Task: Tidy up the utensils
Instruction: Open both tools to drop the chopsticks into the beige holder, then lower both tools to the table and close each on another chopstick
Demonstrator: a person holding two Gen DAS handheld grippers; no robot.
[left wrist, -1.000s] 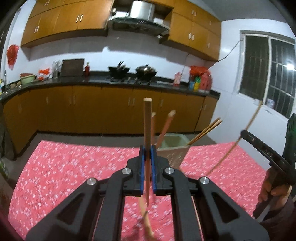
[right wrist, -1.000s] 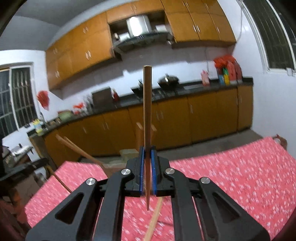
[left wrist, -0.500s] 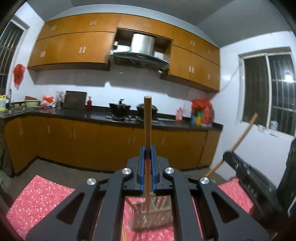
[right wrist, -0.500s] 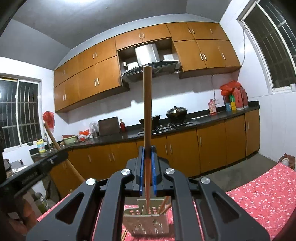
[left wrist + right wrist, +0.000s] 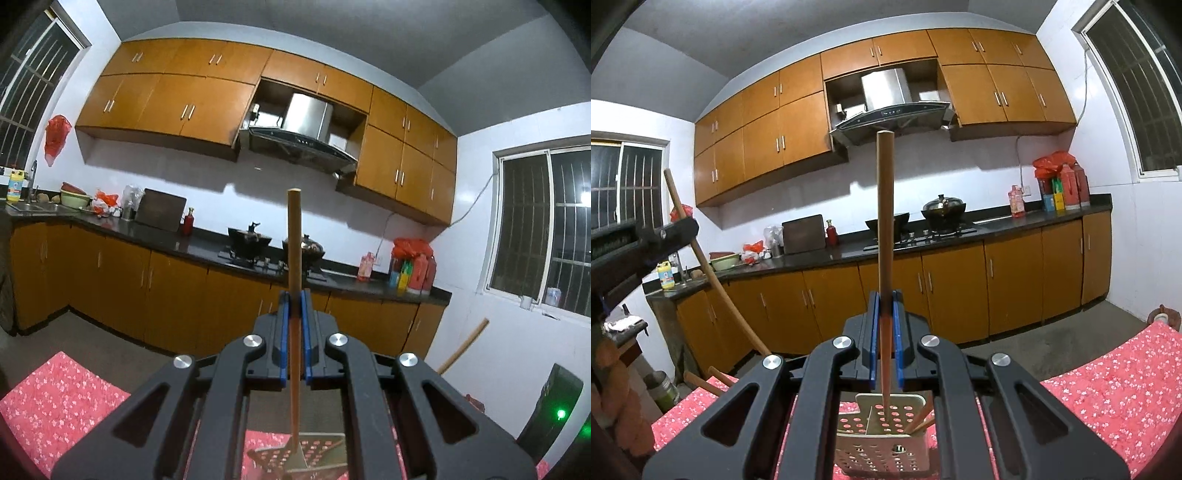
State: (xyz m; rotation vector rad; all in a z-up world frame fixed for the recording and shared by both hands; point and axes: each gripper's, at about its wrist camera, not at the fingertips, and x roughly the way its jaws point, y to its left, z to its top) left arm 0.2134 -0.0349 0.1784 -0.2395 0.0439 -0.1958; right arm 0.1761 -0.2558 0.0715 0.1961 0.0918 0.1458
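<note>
Wooden chopstick (image 5: 294, 258) stands upright, pinched in my left gripper (image 5: 294, 325), its tip at the rim of the perforated holder (image 5: 321, 448) below. My right gripper (image 5: 885, 325) clamps another chopstick (image 5: 885, 221), tip inside the holder's (image 5: 886, 452) open compartment, on the red cloth (image 5: 1108, 387).

Red cloth (image 5: 1115, 384) speckled with tiny white flowers, a pale perforated holder (image 5: 886, 443), tan wooden chopstick (image 5: 885, 258), blue pads (image 5: 873, 339) on black gripper (image 5: 885, 339), orange-brown cabinets (image 5: 960, 291), black countertop (image 5: 923, 247).
</note>
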